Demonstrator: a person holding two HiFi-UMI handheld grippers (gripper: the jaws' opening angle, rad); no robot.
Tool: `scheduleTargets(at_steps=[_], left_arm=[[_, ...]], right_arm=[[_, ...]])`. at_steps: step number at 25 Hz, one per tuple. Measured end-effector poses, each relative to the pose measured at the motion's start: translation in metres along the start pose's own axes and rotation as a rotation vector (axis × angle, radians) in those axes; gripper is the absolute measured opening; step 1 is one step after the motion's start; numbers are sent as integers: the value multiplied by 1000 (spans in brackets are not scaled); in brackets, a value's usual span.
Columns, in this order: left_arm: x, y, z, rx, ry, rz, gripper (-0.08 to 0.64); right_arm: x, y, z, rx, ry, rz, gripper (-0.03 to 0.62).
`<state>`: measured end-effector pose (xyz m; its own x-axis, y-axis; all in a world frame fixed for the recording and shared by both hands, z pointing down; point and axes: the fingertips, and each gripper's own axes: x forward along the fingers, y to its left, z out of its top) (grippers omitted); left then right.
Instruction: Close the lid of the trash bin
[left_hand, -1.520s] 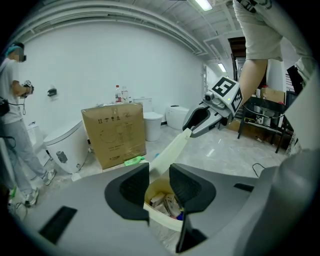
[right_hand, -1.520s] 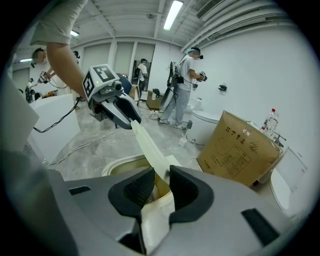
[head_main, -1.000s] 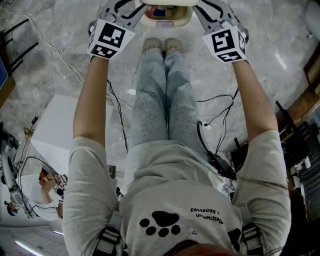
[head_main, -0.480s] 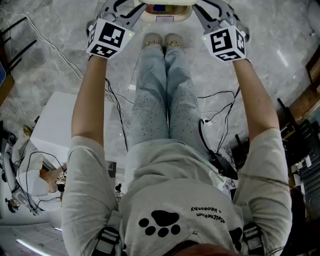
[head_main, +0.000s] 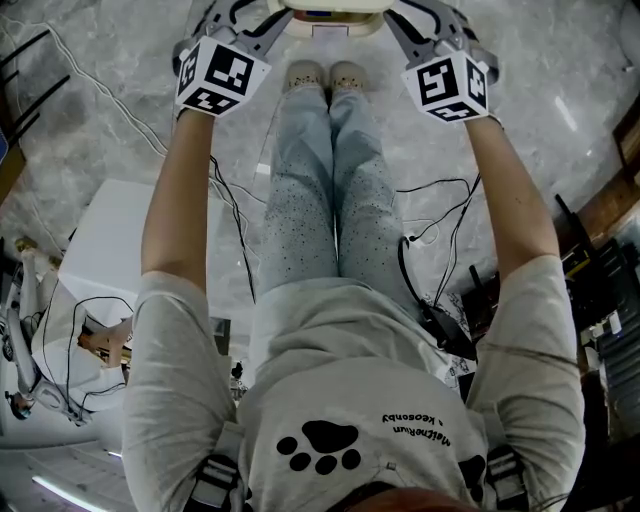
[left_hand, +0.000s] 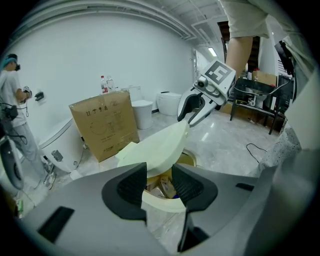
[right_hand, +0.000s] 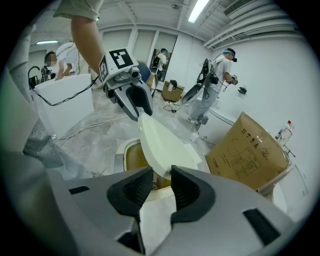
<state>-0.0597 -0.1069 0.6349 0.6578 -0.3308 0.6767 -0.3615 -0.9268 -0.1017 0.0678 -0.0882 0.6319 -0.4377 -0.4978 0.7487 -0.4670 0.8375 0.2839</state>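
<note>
Half the closing was left: your left gripper (left_hand: 159, 182) and right gripper (right_hand: 162, 187) had just been opening their jaws, loose around the lid (left_hand: 155, 150), which stood tilted above the far bin (left_hand: 162, 204).

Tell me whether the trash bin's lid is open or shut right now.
Open. The lid stands tilted above the trash bin's rim, and rubbish inside shows through the gap beneath it.
</note>
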Motion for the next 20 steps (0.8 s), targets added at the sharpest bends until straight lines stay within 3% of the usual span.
scheduleTargets(at_steps=[20], left_arm=[[16, -15, -25, 93, 57, -3, 169]], right_arm=[[19, 22, -23, -64, 30, 9, 137]])
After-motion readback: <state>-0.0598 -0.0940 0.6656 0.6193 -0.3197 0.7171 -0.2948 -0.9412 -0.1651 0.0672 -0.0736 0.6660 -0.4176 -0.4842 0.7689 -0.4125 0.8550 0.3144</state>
